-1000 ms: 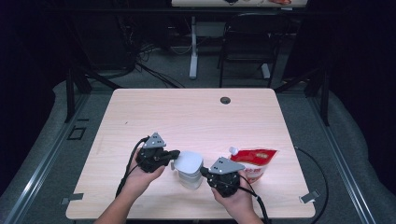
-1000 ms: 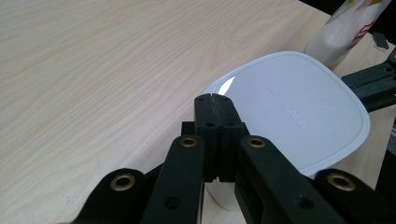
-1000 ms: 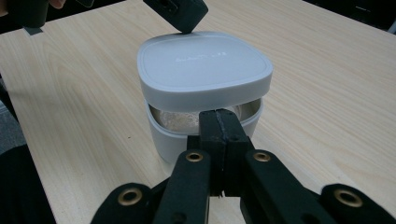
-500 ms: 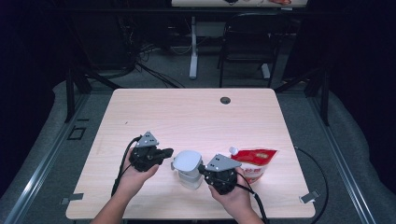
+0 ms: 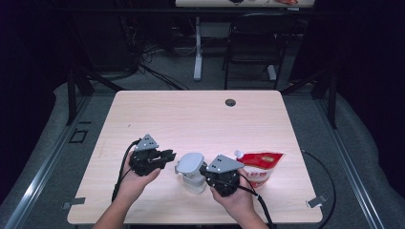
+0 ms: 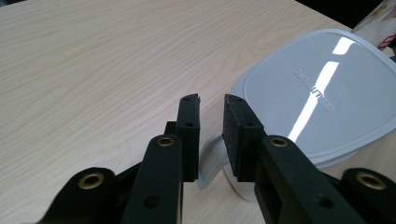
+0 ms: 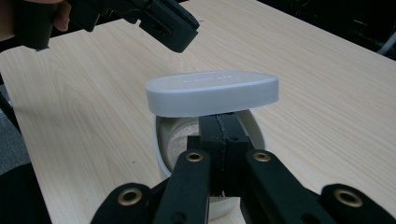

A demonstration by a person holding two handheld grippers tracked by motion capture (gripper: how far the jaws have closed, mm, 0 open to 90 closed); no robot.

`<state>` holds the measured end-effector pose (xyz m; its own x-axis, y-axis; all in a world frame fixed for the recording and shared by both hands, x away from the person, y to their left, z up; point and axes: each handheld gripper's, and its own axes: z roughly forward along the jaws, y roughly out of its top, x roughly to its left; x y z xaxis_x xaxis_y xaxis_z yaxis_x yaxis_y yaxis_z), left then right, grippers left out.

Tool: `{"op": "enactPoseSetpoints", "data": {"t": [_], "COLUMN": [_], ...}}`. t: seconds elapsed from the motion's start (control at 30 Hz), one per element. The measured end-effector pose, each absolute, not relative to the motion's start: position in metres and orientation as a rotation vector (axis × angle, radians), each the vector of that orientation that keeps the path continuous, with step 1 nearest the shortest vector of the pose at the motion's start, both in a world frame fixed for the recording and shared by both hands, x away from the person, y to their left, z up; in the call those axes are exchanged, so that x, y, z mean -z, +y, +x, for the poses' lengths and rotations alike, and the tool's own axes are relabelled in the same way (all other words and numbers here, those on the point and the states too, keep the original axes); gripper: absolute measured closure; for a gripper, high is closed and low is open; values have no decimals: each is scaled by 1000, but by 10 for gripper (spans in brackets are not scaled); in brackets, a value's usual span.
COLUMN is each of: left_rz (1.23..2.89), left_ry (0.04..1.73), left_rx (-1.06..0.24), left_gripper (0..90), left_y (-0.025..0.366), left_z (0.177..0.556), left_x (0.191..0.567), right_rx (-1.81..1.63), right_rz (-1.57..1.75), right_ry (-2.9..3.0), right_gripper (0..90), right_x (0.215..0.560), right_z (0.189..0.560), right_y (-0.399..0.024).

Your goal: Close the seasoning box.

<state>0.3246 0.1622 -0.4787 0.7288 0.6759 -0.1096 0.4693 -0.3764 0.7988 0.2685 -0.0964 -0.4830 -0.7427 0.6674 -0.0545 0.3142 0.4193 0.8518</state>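
While the white container [image 5: 192, 177] stands near the front edge of the table [image 5: 191, 114], its grey lid [image 5: 190, 163] sits tilted on top, lifted on one side. The right gripper [image 5: 206, 171] pinches the container's rim just under the lid, jaws pressed tight on the thin wall. The left gripper [image 5: 168, 154] hangs just beside the lid on the opposite side, its jaws having just been opening to a narrow gap; nothing sits between them. A red and white pouch [image 5: 260, 164] lies beyond the right hand [image 5: 234, 198], near the container.
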Motion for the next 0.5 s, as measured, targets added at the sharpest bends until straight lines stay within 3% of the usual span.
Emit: {"op": "enactPoseSetpoints", "data": {"t": [0.2,0.5], "left_rz": [2014,1980], "left_ry": [866,870], "left_rx": [-328,-259], "left_gripper": [700,592], "left_y": [173,184], "left_z": [321,304], "left_x": [474,490], "right_rx": [-1261,-1269], "right_rz": [824,827], "right_ry": [2302,2299], "right_gripper": [900,900], "right_x": [481,478], "right_z": [269,270], "right_y": [-94,-92]}}
